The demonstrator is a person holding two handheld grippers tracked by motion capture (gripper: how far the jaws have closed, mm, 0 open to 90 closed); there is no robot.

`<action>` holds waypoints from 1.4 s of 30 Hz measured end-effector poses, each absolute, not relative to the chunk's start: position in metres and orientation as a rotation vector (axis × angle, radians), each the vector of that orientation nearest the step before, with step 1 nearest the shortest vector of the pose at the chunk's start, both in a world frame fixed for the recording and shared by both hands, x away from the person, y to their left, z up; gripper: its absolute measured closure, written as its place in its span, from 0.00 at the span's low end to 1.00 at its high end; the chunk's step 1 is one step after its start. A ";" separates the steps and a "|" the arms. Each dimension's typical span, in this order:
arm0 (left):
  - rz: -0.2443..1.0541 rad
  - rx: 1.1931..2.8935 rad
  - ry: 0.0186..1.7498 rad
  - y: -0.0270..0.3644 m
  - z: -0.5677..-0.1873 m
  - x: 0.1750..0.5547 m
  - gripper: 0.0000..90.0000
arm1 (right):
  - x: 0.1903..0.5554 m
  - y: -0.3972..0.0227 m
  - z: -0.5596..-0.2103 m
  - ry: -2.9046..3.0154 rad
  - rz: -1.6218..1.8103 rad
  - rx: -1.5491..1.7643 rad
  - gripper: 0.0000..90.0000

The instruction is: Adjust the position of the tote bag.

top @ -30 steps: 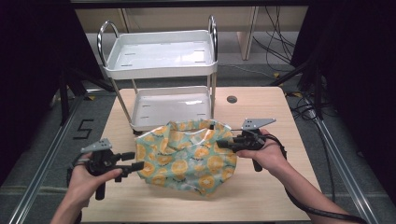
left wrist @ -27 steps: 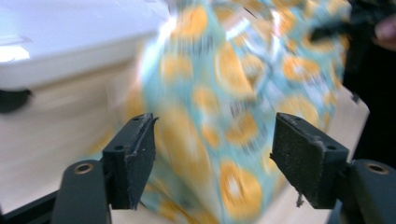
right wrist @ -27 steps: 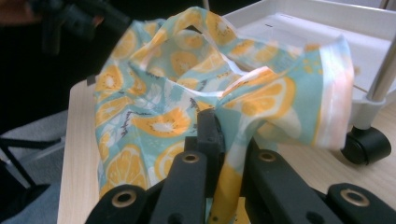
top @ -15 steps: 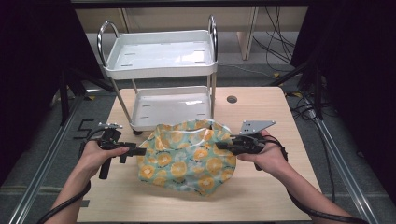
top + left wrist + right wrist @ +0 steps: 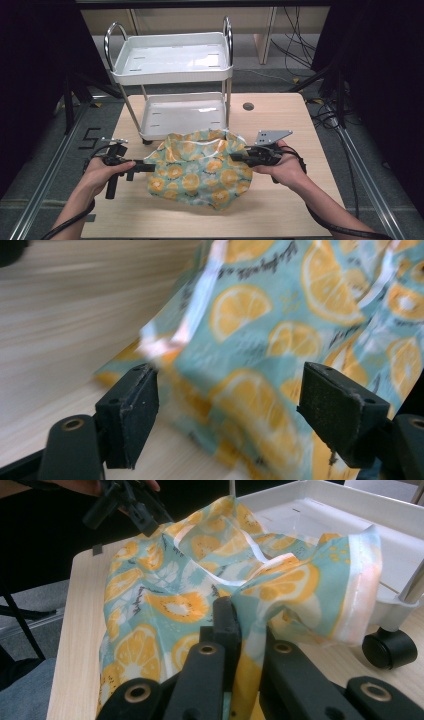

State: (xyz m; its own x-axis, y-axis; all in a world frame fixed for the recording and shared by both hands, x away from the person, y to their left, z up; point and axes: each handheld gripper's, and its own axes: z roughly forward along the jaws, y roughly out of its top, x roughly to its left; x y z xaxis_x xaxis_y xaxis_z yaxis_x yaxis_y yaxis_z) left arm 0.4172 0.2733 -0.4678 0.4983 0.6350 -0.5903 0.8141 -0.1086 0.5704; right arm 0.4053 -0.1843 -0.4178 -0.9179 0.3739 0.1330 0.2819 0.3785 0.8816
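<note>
High view: right gripper [image 5: 239, 156] pinching lemon-print bag [image 5: 200, 170]; left gripper [image 5: 147, 166] spread, just been opening, at bag's opposite edge; seat fabric deep before clamping.

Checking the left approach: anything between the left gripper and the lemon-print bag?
Nothing visible. The left gripper is at the left edge of the teal plastic bag with the orange lemon-slice print; its jaws have just been opening, with the bag's edge between them. The right gripper is shut on the bag's right side.

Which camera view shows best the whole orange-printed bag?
The high view: the orange-printed bag lies whole on the table. The left gripper view shows a blurred edge close up; the right gripper view shows its crumpled opening.
</note>
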 end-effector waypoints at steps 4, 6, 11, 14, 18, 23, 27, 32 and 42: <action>-0.263 1.810 1.201 0.260 -0.472 0.424 0.40 | 0.407 -0.185 -0.418 2.539 1.581 0.603 1.00; -0.273 1.768 1.116 0.253 -0.465 0.423 0.69 | 0.409 -0.184 -0.418 2.496 1.601 0.544 1.00; -0.199 1.775 0.954 0.253 -0.443 0.410 0.96 | 0.402 -0.186 -0.411 2.473 1.603 0.450 1.00; -0.162 1.766 0.844 0.257 -0.425 0.390 0.98 | 0.391 -0.191 -0.402 2.438 1.610 0.217 1.00; -0.152 1.845 0.679 0.264 -0.417 0.354 0.98 | 0.374 -0.195 -0.401 2.475 1.592 0.017 1.00; -0.235 2.092 0.615 0.253 -0.455 0.321 0.98 | 0.354 -0.192 -0.424 2.672 1.445 -0.261 0.99; -0.237 2.197 0.637 0.246 -0.482 0.318 0.98 | 0.345 -0.186 -0.451 2.806 1.240 -0.414 0.97; -0.213 2.280 0.611 0.241 -0.490 0.324 0.98 | 0.342 -0.185 -0.470 2.894 1.030 -0.494 0.95; -0.166 2.288 0.637 0.235 -0.486 0.326 0.97 | 0.353 -0.220 -0.438 2.908 1.137 -0.178 0.60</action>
State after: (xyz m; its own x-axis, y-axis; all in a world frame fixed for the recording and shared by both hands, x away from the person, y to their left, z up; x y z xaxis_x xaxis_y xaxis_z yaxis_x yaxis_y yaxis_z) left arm 0.3256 0.2348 -0.4860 0.8682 0.3953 -0.3001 0.4914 -0.6006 0.6307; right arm 0.3528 -0.2204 -0.4379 -0.9934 -0.1005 -0.0544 -0.1108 0.7294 0.6751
